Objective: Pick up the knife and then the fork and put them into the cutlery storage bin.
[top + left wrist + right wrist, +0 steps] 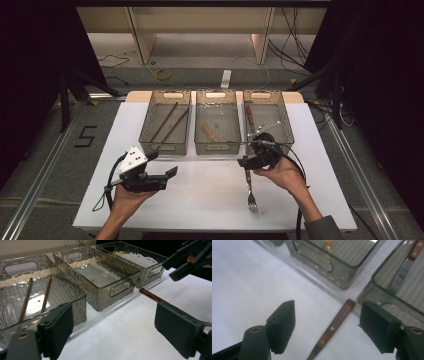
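Observation:
A fork (249, 187) with a brown wooden handle lies on the white table (200, 200), tines toward the person. My right gripper (248, 162) hovers over the handle's far end, close to the right bin. In the right gripper view its jaws (329, 315) stand wide open with the fork handle (337, 322) on the table between and below them, untouched. My left gripper (162, 163) is held at the front left, open and empty. In the left gripper view its jaws (112, 320) frame bare table, with the fork handle (152, 296) and the right gripper (187, 262) beyond.
Three clear bins stand side by side at the table's back. The left bin (145, 131) holds two chopsticks (170, 122), the middle bin (216, 146) a small wooden-handled piece (209, 131), and the right bin (286, 125) a knife (249, 115). Cables trail over the floor behind.

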Demonstrator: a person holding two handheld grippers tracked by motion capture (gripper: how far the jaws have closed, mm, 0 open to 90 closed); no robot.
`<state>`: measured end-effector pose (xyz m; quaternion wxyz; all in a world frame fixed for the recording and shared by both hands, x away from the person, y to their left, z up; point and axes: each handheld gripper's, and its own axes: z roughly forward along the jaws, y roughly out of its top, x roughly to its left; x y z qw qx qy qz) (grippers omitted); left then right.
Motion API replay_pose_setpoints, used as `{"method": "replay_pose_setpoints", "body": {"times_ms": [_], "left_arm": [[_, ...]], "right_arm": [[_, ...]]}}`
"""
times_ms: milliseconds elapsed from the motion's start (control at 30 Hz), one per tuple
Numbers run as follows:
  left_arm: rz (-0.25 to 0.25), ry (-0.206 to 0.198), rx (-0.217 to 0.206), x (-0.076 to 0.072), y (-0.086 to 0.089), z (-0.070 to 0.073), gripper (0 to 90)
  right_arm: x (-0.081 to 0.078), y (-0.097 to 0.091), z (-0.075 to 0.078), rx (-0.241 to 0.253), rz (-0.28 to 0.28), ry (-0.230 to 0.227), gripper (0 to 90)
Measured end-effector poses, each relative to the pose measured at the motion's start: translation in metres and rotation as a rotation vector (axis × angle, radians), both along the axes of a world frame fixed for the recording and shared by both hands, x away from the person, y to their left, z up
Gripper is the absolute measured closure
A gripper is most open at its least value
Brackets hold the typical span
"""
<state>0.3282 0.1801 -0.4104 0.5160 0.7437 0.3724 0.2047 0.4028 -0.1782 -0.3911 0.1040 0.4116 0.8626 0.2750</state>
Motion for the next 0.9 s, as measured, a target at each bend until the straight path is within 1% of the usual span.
{"method": "replay_pose_setpoints", "body": {"times_ms": [67, 267, 333, 467, 533, 600, 633, 800, 900], "left_arm": [[0.000, 0.000, -0.002, 0.000, 0.000, 0.000, 15.5], [-0.002, -0.003, 0.002, 0.000, 0.000, 0.000, 15.5], [0.001, -0.001, 0.000, 0.000, 0.000, 0.000, 15.5], [-0.002, -0.002, 0.003, 0.000, 0.000, 0.000, 15.5], [-0.001, -0.003, 0.005, 0.000, 0.000, 0.000, 15.5], [0.000, -0.004, 0.000, 0.000, 0.000, 0.000, 15.5], [0.000, -0.003, 0.001, 0.000, -0.001, 0.000, 15.5], [-0.002, -0.004, 0.004, 0.000, 0.000, 0.000, 15.5], [-0.002, -0.004, 0.006, 0.000, -0.001, 0.000, 15.5]], "right_arm": [[0.000, 0.002, -0.004, -0.015, 0.007, 0.018, 29.3], [0.000, 0.006, -0.022, -0.099, 0.009, 0.074, 31.0], [0.000, 0.007, -0.027, -0.119, 0.002, 0.092, 32.6], [0.004, 0.007, -0.037, -0.140, 0.001, 0.123, 36.1], [0.005, 0.006, -0.042, -0.150, -0.004, 0.147, 37.5], [0.006, 0.006, -0.047, -0.161, -0.003, 0.154, 39.5], [0.007, 0.006, -0.048, -0.162, -0.004, 0.167, 40.4], [0.009, 0.005, -0.056, -0.181, 0.003, 0.201, 44.7], [0.009, 0.006, -0.060, -0.200, -0.001, 0.210, 47.2]]}}
